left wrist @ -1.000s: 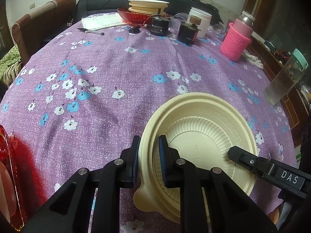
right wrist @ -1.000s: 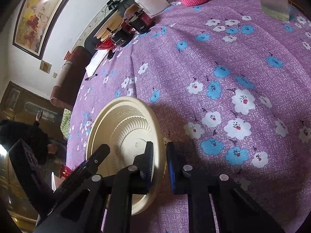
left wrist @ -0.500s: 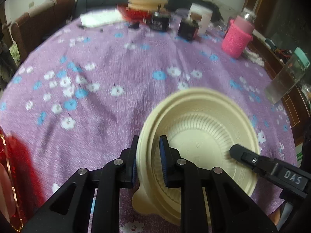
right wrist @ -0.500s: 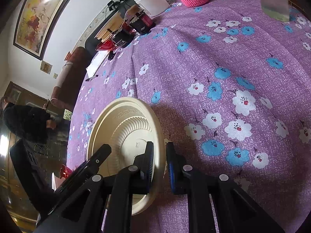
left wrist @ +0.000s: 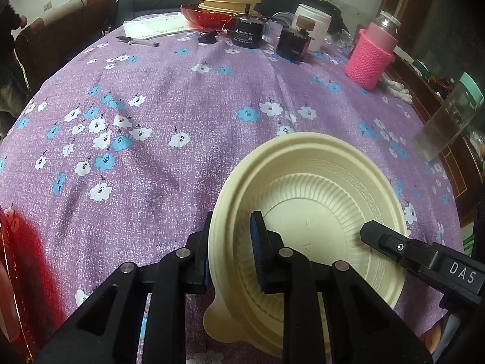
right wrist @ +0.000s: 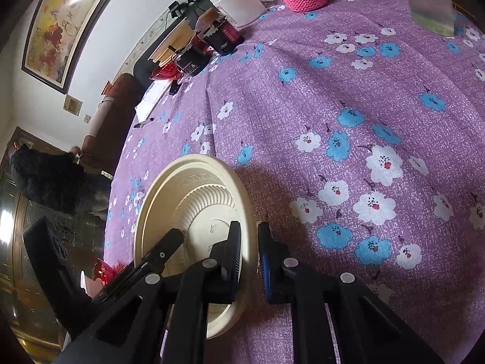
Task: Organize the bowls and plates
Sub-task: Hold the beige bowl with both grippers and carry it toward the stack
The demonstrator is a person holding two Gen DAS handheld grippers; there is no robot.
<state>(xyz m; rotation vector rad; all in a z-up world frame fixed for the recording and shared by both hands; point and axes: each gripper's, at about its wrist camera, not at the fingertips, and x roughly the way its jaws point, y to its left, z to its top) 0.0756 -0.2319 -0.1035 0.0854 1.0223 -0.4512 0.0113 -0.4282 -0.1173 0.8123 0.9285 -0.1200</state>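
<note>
A cream plastic bowl (left wrist: 318, 200) with a ribbed inside and a small tab handle is held between both grippers over the purple flowered tablecloth (left wrist: 182, 106). My left gripper (left wrist: 232, 248) is shut on the bowl's left rim, one pad outside and one inside. My right gripper (right wrist: 250, 254) is shut on the opposite rim of the bowl (right wrist: 197, 200). One of its fingers (left wrist: 391, 242) shows at the right of the left wrist view. At the table's far end, a stack of cream plates (left wrist: 230, 0) sits on a red dish (left wrist: 209, 18).
A red translucent dish (left wrist: 9, 273) lies at the near left edge. Two black boxes (left wrist: 248, 32), a white jar (left wrist: 312, 27), a pink-sleeved bottle (left wrist: 371, 57) and a clear bottle (left wrist: 448, 121) stand at the far side and right. A person (right wrist: 45, 176) stands beyond the table.
The bowl and both grippers stay where they were, still clamped on the rim. Only the person in the background of the right wrist view has shifted.
</note>
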